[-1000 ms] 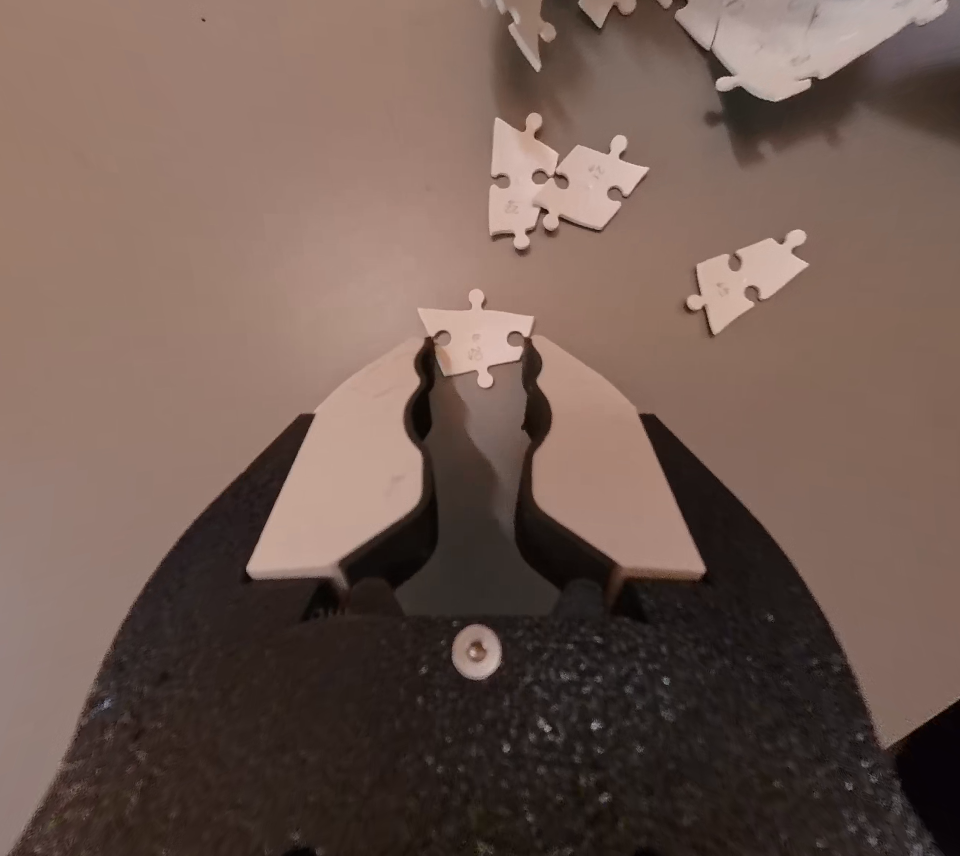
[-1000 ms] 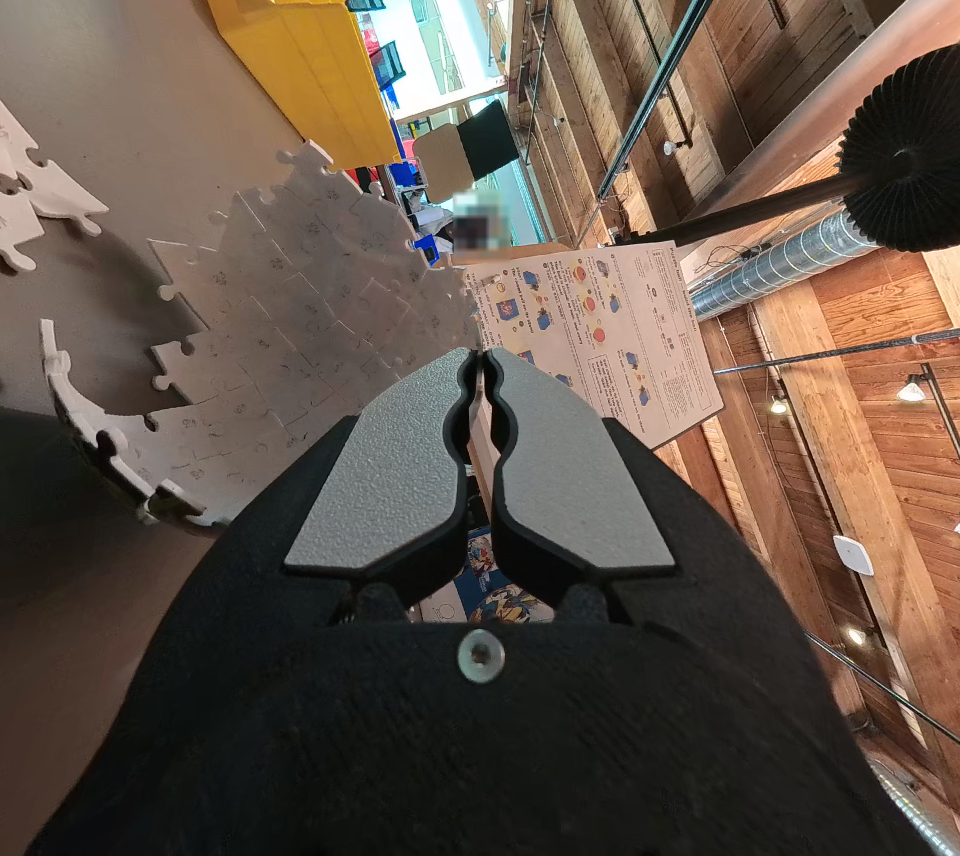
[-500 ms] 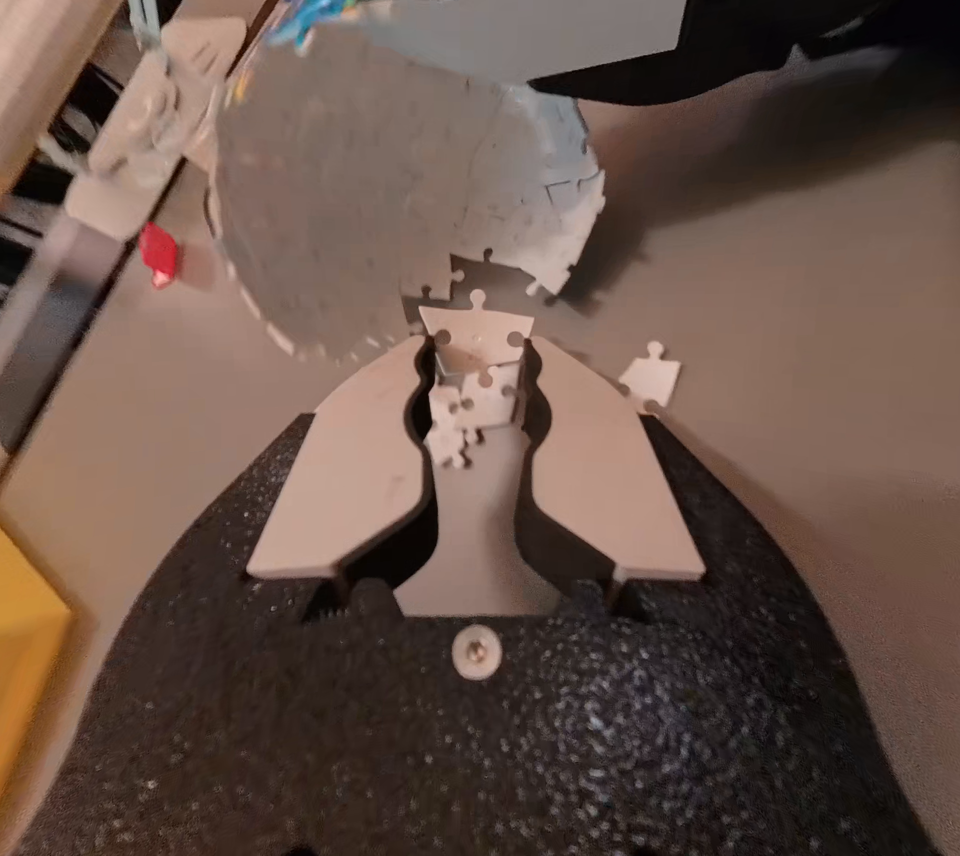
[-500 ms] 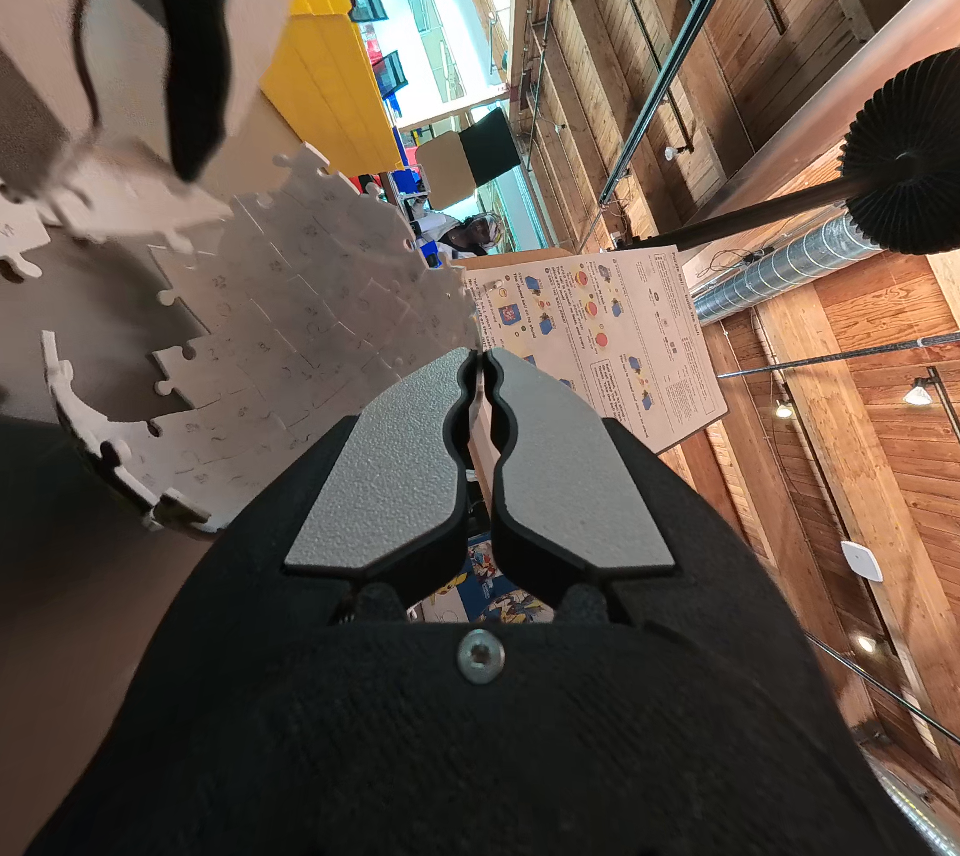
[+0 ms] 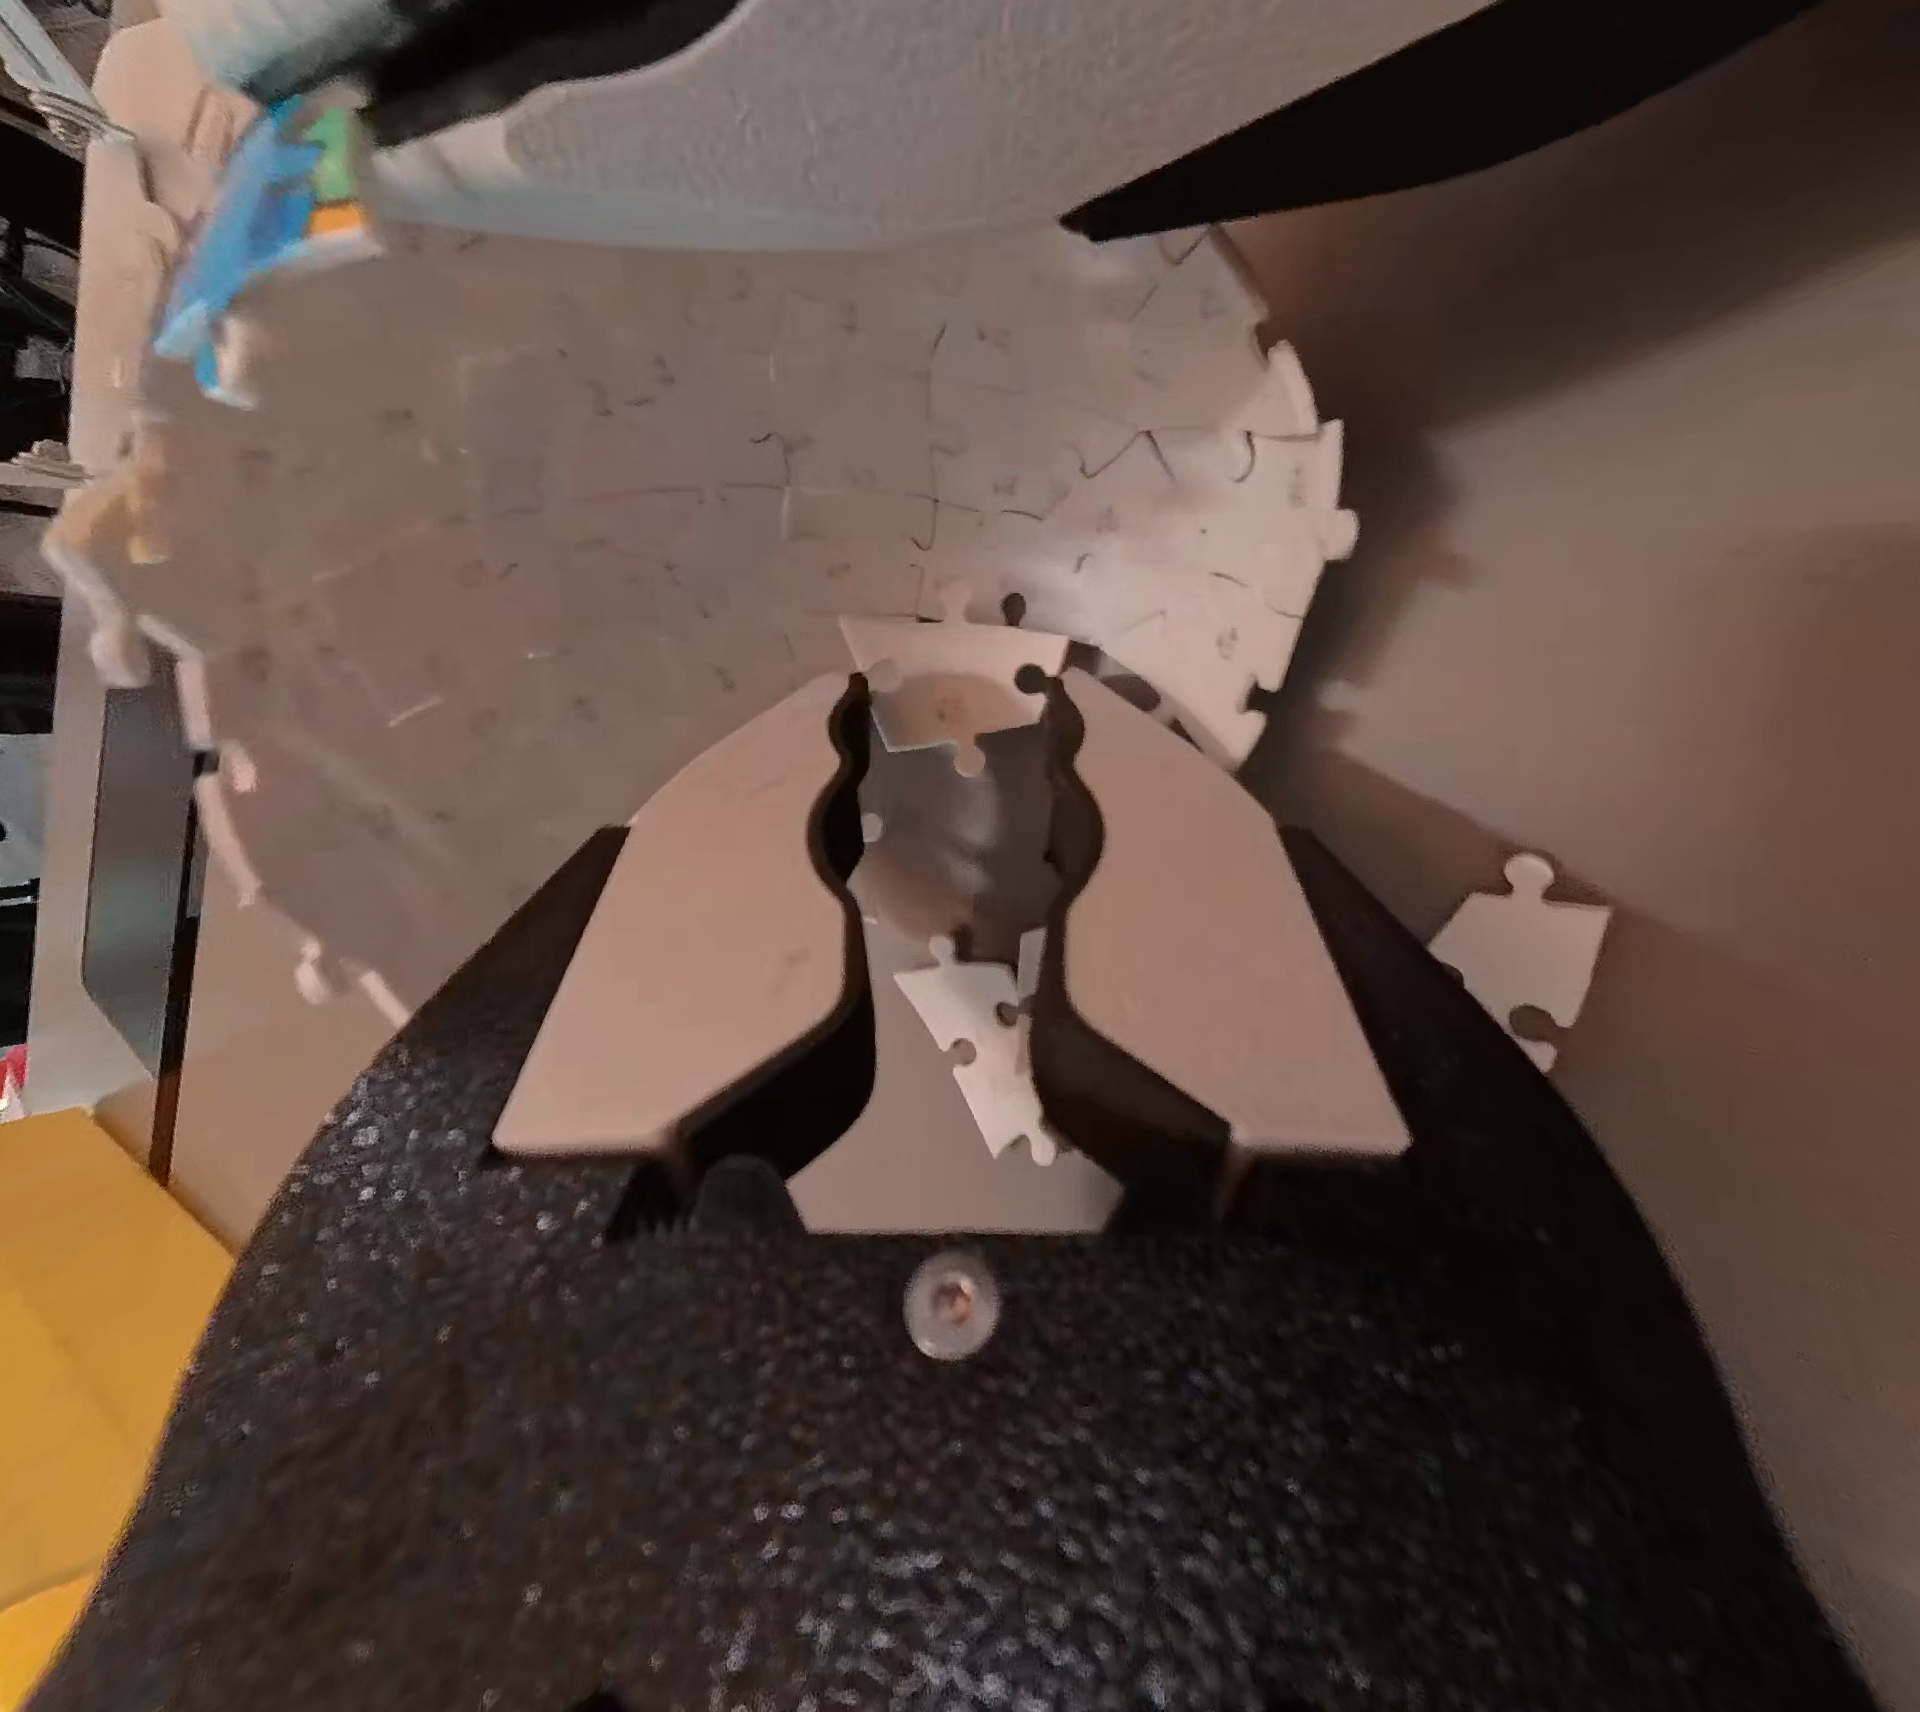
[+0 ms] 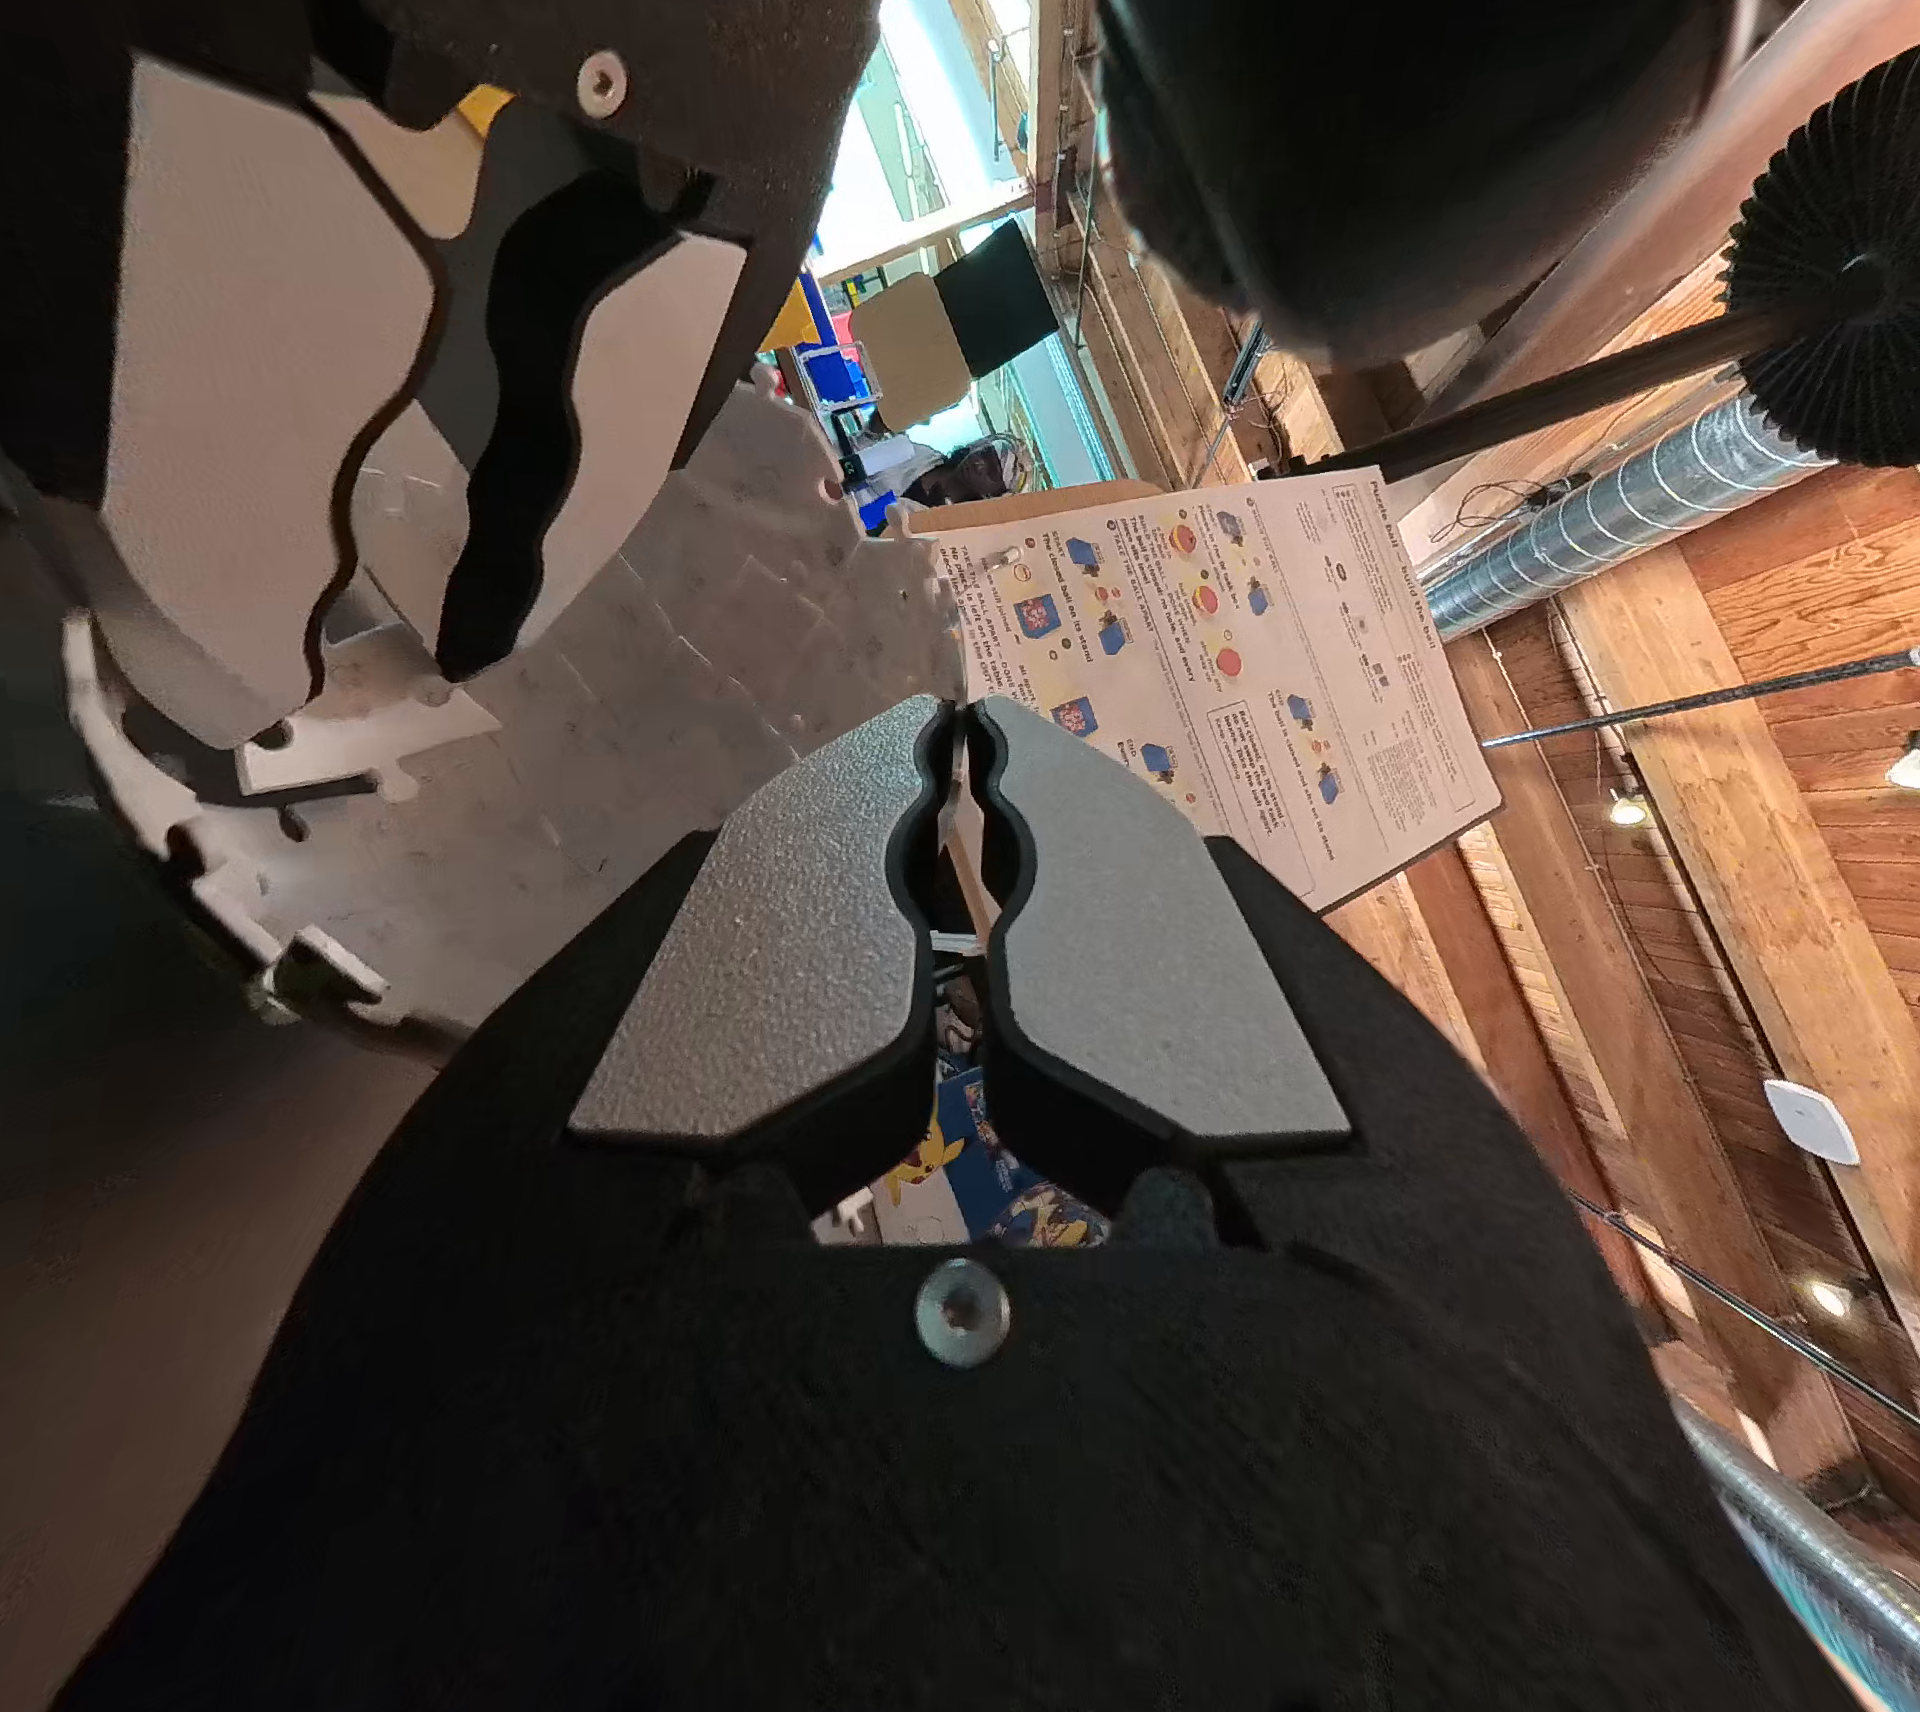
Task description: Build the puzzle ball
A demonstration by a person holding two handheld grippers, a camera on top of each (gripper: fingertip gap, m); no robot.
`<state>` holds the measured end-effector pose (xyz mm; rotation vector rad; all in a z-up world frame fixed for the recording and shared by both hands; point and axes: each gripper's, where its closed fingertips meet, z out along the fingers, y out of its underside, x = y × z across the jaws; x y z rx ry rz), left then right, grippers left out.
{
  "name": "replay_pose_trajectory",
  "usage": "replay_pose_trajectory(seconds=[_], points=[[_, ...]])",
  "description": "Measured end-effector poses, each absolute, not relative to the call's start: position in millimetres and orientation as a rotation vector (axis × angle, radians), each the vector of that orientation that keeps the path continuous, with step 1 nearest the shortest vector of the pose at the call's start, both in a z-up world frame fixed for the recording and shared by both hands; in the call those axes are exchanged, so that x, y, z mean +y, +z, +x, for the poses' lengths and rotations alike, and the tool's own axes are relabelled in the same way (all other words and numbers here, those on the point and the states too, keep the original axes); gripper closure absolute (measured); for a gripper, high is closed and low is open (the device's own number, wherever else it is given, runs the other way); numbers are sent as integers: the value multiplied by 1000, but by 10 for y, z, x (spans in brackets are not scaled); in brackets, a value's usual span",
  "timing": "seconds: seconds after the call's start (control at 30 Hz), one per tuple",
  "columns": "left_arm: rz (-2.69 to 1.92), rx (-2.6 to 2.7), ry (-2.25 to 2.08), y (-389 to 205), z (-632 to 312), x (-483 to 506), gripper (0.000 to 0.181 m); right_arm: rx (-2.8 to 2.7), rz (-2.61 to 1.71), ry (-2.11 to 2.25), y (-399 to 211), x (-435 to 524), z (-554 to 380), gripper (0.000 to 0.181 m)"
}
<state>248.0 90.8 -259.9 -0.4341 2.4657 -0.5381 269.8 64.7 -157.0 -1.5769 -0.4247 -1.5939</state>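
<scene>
At the ball shell's [image 5: 644, 519] ragged rim, my left gripper [image 5: 954, 686] is pinching a puzzle piece [image 5: 951, 675]. My right gripper [image 6: 961, 717] is clamping the shell edge. Pushing crooked could be popping joined pieces loose.

Puzzle shell [image 5: 623, 519] left edge blurred

Left gripper [image 5: 951, 686] pinched on piece at fingertips; right gripper [image 6: 961, 712] clamped shut on shell rim, close above left.
</scene>
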Motion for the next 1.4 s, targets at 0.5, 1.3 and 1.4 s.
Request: replay_pose_trajectory(seconds=[0.5, 1.3, 1.4], points=[[-464, 2333, -587, -2622, 2499, 903, 149, -430, -1572, -1583, -1573, 669, 2683, 179], [-188, 2363, -468, -2644, 2487, 891, 150, -418, -1574, -1568, -1580, 672, 2695, 179], [-171, 2379, -465, -2645, 2473, 889, 150, -420, -1572, -1564, -1578, 676, 2691, 179]])
